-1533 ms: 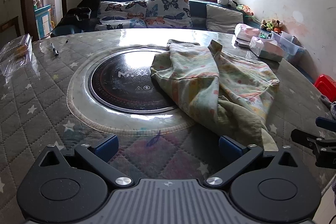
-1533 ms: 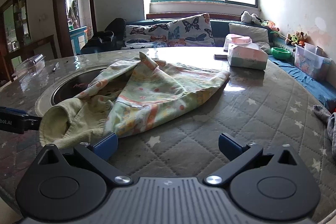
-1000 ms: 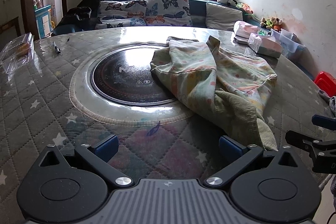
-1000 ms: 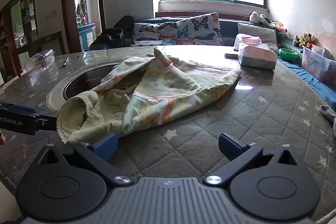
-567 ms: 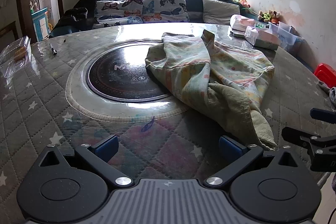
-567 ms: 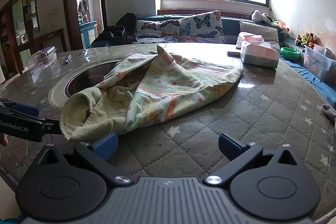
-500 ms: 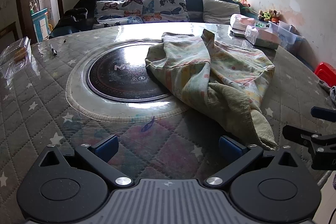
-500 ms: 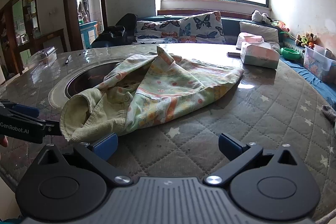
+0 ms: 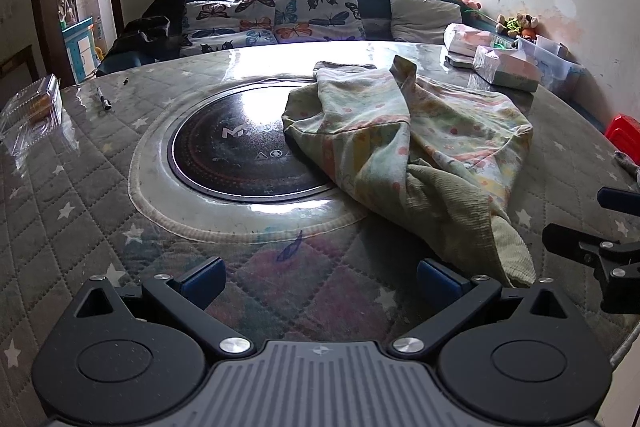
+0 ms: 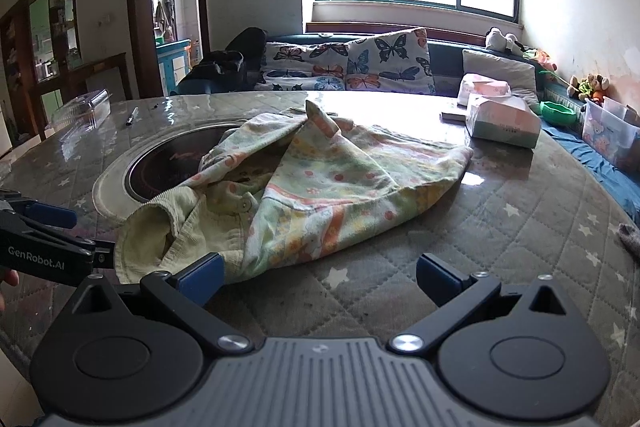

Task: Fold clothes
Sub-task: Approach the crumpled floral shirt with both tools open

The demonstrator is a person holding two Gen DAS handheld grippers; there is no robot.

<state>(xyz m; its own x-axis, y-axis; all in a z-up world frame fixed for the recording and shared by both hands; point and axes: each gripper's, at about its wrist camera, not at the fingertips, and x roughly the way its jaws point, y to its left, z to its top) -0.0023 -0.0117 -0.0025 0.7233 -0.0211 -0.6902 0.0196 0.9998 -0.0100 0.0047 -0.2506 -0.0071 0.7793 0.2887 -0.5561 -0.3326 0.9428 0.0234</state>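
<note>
Your round table [image 9: 60, 187] carries the crumpled garment [image 9: 420, 147] right of centre, partly over the inset cooktop [image 9: 240, 155] (hem nearest you). Left gripper [image 9: 320, 277] gapes wide, empty; right gripper [image 10: 318, 275] equally wide, its left finger beside the hem.

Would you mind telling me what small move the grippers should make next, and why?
Probably ease the left gripper forward onto the garment's ribbed hem: both it and the right gripper are open and empty, and the garment lies crumpled on the table.
</note>
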